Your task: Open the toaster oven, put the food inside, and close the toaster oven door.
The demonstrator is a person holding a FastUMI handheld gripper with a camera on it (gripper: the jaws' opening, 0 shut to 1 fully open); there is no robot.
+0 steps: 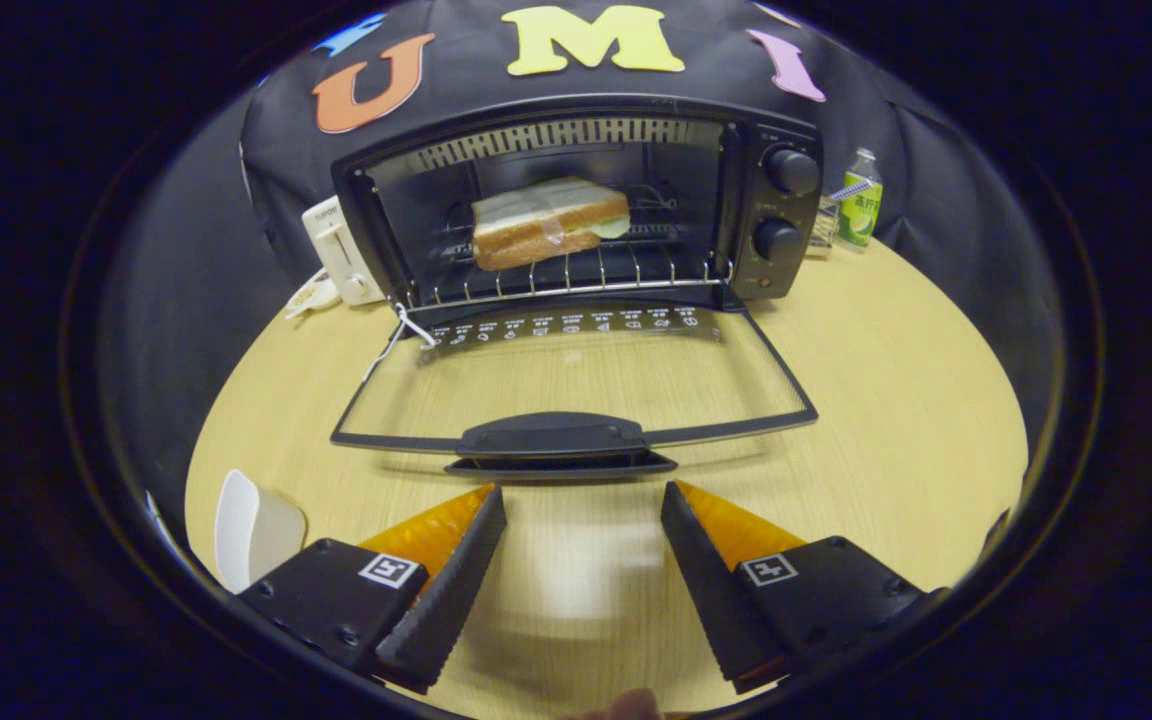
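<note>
Since the sandwich [549, 222] already sits inside, slide the empty, spread gripper [583, 492] under the door handle [554, 436] at mid-frame and lift evenly.

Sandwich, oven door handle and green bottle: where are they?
sandwich [548, 222]: gripper view, bread side.
oven door handle [554, 436]: gripper view, handle's middle.
green bottle [860, 205]: gripper view, its label.

Wrapped sandwich [548, 222] lies on rack inside black toaster oven [576, 210], door [576, 390] down.
</note>
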